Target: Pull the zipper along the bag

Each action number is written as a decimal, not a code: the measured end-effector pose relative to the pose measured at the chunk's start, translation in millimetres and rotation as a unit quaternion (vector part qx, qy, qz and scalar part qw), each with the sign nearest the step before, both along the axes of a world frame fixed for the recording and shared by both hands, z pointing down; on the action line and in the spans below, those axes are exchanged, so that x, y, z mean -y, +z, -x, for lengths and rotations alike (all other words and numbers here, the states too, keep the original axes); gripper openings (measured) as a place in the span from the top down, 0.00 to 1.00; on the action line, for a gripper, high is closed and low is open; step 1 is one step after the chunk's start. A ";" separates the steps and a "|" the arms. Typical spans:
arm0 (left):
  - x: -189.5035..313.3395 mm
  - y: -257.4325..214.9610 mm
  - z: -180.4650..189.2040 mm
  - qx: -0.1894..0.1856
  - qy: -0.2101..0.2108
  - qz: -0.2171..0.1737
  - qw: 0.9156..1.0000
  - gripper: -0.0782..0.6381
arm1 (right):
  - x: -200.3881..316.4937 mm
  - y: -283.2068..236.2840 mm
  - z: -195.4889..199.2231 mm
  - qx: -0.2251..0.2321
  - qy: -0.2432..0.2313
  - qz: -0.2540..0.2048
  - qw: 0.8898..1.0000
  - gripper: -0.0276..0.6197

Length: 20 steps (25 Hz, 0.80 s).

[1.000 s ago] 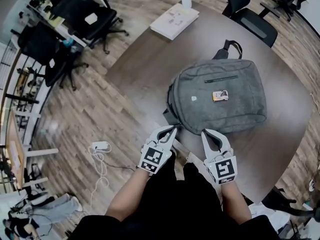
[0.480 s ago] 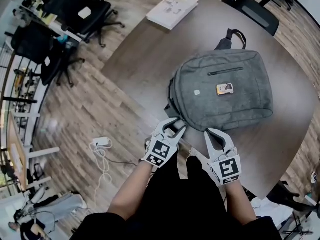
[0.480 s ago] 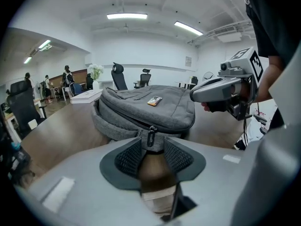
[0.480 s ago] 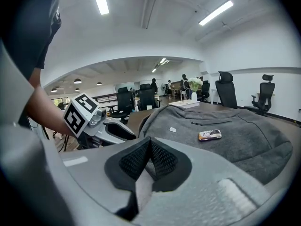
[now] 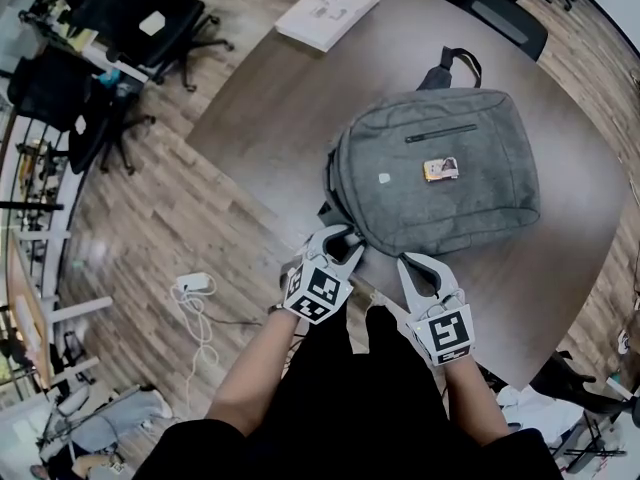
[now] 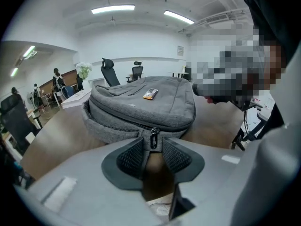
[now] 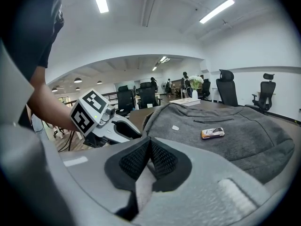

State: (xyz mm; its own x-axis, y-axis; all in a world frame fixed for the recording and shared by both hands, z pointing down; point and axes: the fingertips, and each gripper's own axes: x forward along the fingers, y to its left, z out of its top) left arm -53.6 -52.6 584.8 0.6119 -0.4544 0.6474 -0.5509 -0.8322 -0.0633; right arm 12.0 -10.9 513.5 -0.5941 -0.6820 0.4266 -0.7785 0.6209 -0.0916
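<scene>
A grey backpack (image 5: 480, 198) lies flat on the dark round table (image 5: 270, 98), with a small orange card (image 5: 440, 168) on top. Its black zipper pull (image 6: 153, 138) hangs at the near left corner. My left gripper (image 5: 345, 240) is open there. Its jaws have just been closing a little, and the pull stands between the pads (image 6: 130, 155) untouched. My right gripper (image 5: 408, 263) is shut, its tips (image 7: 149, 144) at the bag's near edge. Whether they pinch any fabric I cannot tell. The right gripper view also shows the left gripper (image 7: 127, 126) against the bag (image 7: 225, 126).
A white book (image 5: 328, 10) lies at the table's far left edge. Behind the table stands a black office chair (image 5: 500, 23), and more chairs (image 5: 150, 28) stand at the far left. On the wooden floor lies a white power strip (image 5: 195, 288). The table's near edge runs under both grippers.
The left gripper, shut a second ago, has opened and dropped in around the bag's near left corner. The right gripper has stayed shut and has sunk a little.
</scene>
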 end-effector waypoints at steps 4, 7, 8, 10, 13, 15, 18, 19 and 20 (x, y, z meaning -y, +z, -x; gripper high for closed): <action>1.0 -2.4 -4.5 0.017 0.012 -0.003 1.000 0.78 | 1.0 -1.5 3.9 0.004 0.001 -0.001 1.000 0.95; -3.7 -4.0 -5.7 0.011 0.017 0.006 1.000 0.79 | 2.2 -3.0 1.9 0.006 0.007 -0.001 1.000 0.95; -5.9 -4.7 -7.1 0.007 0.019 0.010 1.000 0.80 | 2.6 -2.9 0.0 0.007 0.010 -0.001 1.000 0.95; -7.9 -5.3 -9.2 0.003 0.014 0.013 1.000 0.80 | 3.6 -2.4 -4.7 0.006 0.015 -0.001 1.000 0.95; -7.7 -6.5 -9.0 -0.002 0.003 0.012 1.000 0.80 | 4.1 -1.5 -9.5 0.006 0.022 -0.002 1.000 0.95; -8.6 -8.7 -6.7 -0.001 -0.001 0.004 1.000 0.81 | 3.6 -1.5 -10.9 0.006 0.025 -0.002 1.000 0.95; -13.1 -10.2 -1.4 -0.004 -0.012 -0.001 1.000 0.85 | 2.1 -1.3 -12.2 0.006 0.029 -0.002 1.000 0.95; -14.9 -10.0 -0.5 -0.006 -0.015 0.000 1.000 0.85 | 1.6 -1.2 -12.4 0.006 0.029 -0.002 1.000 0.95; -16.0 -9.8 -0.5 -0.008 -0.017 0.000 1.000 0.85 | 1.4 -1.3 -12.4 0.006 0.030 -0.002 1.000 0.95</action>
